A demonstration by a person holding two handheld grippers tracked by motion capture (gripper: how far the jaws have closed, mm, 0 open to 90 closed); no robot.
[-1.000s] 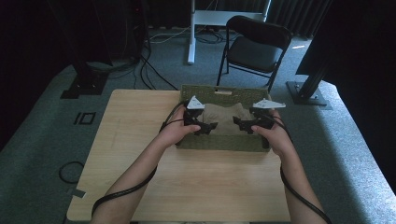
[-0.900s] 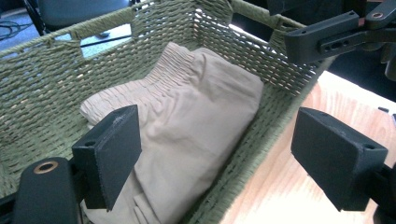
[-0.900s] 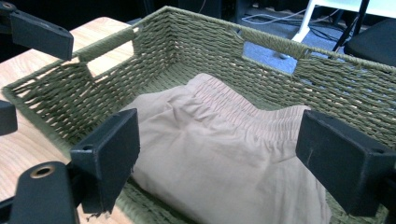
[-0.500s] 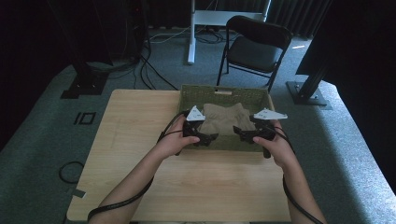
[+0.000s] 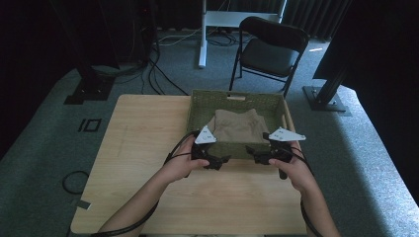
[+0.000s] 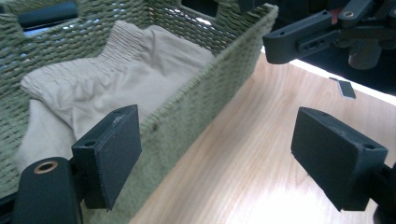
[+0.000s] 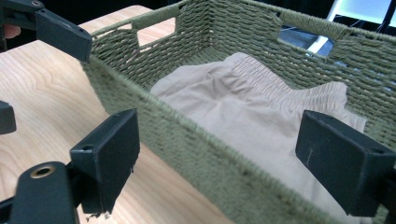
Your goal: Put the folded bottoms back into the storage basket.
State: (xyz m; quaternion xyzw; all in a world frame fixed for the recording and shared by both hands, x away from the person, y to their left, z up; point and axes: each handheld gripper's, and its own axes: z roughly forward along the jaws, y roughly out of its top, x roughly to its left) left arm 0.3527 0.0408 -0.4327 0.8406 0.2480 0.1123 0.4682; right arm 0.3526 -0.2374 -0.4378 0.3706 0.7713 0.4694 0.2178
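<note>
Resting on wooden counter [image 5: 143,148]: green woven basket [image 5: 197,111] holding folded tan cloth [image 5: 237,126]. Left gripper [image 5: 217,160] and right gripper [image 5: 253,157] held just beside basket's near wall, fingers [image 6: 112,149] spread wide, grasping nothing.

Reaching in from the bottom of the high view with both forearms, angling inward and forward over the tabletop [image 5: 148,148]. Holding the left tool [image 5: 217,161] in the left hand [image 5: 184,163], jaws pointing toward the right tool [image 5: 257,157]. Gripping the right tool in the right hand [image 5: 295,168], jaws pointing back toward the left. Keeping both pairs of jaws spread wide, clamping nothing. Trailing a black cable along each forearm.
</note>
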